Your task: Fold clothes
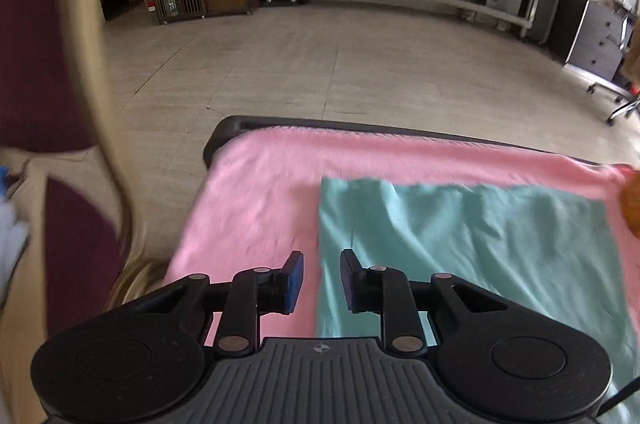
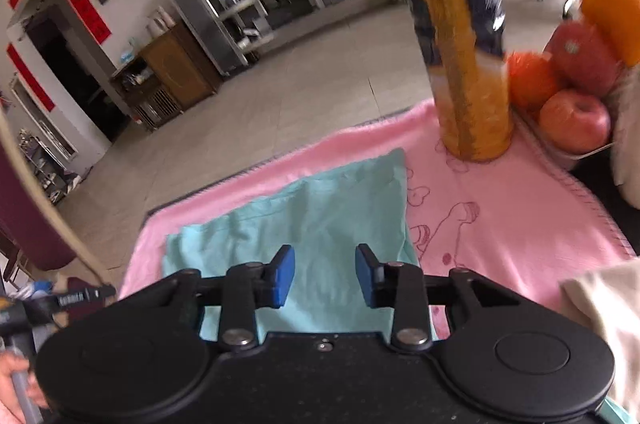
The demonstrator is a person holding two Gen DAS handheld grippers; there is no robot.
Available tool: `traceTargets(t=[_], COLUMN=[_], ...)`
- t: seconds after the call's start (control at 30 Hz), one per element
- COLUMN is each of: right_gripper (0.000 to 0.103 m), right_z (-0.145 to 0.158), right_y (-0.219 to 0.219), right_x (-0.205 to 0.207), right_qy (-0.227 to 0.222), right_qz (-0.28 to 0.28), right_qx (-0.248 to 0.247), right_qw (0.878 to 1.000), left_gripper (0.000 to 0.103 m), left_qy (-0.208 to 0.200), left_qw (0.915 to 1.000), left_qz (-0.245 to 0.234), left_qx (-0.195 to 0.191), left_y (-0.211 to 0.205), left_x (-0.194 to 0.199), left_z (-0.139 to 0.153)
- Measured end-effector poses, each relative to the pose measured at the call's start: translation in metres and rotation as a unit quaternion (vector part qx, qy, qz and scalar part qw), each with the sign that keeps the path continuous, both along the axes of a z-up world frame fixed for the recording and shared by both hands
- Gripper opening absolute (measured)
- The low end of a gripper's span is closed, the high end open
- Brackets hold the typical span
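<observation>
A teal garment point(image 1: 460, 244) lies folded flat into a rectangle on a pink blanket point(image 1: 260, 192) that covers the table. My left gripper point(image 1: 322, 274) is open and empty, hovering over the garment's left edge. In the right wrist view the teal garment point(image 2: 320, 216) lies on the pink blanket point(image 2: 500, 216), and my right gripper point(image 2: 325, 272) is open and empty above the garment's near right part.
A tall orange drink bottle point(image 2: 460, 56) stands on the blanket at the far right, beside a tray of apples and oranges point(image 2: 572, 96). A cream cloth point(image 2: 608, 324) lies at the right. A maroon and beige sofa point(image 1: 48, 64) stands to the left. The table's dark edge point(image 1: 224, 132) shows at the far side.
</observation>
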State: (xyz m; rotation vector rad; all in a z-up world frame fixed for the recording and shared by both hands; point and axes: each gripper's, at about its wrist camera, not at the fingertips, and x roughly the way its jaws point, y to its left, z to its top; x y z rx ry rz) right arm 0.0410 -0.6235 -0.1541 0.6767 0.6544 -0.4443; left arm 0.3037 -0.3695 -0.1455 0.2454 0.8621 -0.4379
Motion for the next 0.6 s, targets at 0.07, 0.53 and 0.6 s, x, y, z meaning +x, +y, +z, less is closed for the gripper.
traceTargets(t=[0.07,0.53,0.6], right_gripper=[0.034,0.038,0.038], right_z=[-0.018,-0.068,-0.071], right_y=[-0.010,-0.044,-0.049], right_x=[0.015,0.049,0.048], right_qy=[0.007,0.022,0.021], right_qz=[-0.001,-0.001,-0.009], right_qx=[0.005,0.004,0.007], right_qw=[1.000,1.000,1.000], left_gripper=[0.023,0.027,0.011], left_qy=[0.007,0.022,0.012], left_qw=[0.9999,0.9990,0.9991], left_qz=[0.002,-0.036,-0.035], left_qx=[0.012,0.010,0.018], left_y=[-0.018,-0.065,-0.066], left_x=[0.022,0.069,0.069], left_z=[-0.015,-0.064,-0.064])
